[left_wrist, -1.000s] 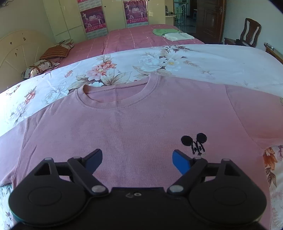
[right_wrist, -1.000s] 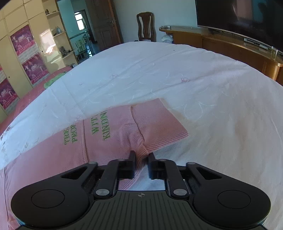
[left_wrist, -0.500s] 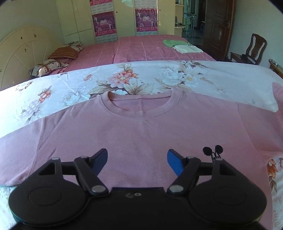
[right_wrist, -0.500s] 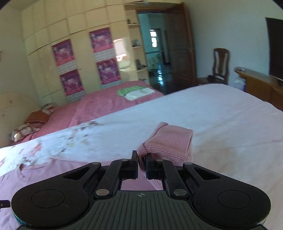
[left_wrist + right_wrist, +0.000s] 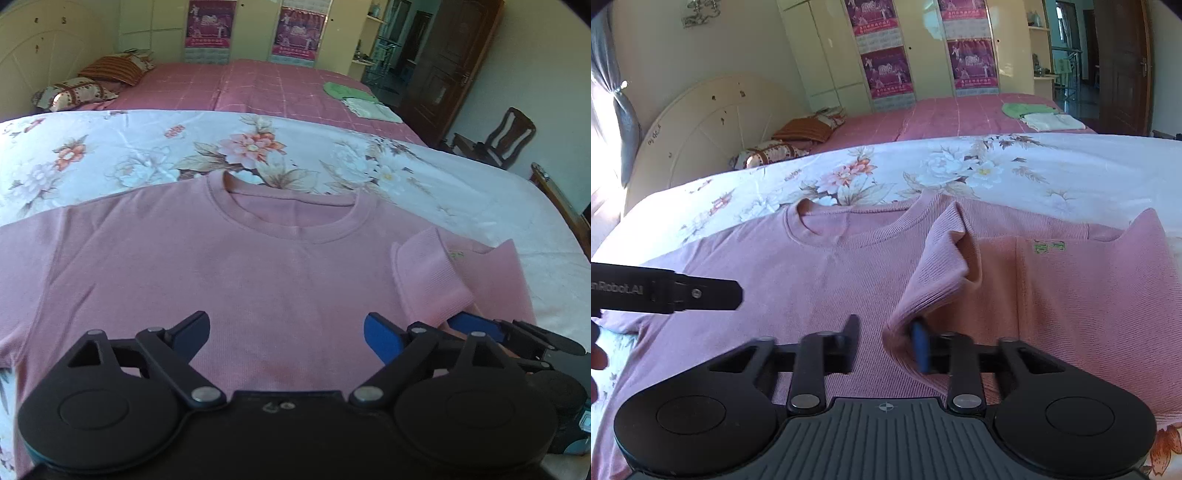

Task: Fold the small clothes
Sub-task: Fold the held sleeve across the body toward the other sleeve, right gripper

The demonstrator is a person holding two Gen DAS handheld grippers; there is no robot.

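Observation:
A pink T-shirt [image 5: 258, 266] lies flat, front up, on the floral sheet [image 5: 147, 158], collar away from me. Its right sleeve [image 5: 424, 273] is folded over onto the chest. My left gripper [image 5: 286, 332] hovers over the lower chest, jaws opening, with nothing between them. In the right wrist view, my right gripper [image 5: 886, 343] sits at the folded sleeve [image 5: 938, 266]. Its jaws are opening, and the sleeve's cuff hangs between them against the blue right pad [image 5: 919, 347], unpinched. One of the left gripper's fingers [image 5: 683, 291] reaches in from the left over the shirt [image 5: 812, 280].
Behind the floral sheet is a pink bed with pillows [image 5: 74, 92] and folded green and white clothes [image 5: 354, 99]. A wooden chair [image 5: 509, 136] and a dark door stand at the right. Wardrobes with posters line the far wall.
My right gripper swung left carrying the sleeve over onto the shirt's chest, then its jaws parted off the cuff. My left gripper drifted across the shirt and widened.

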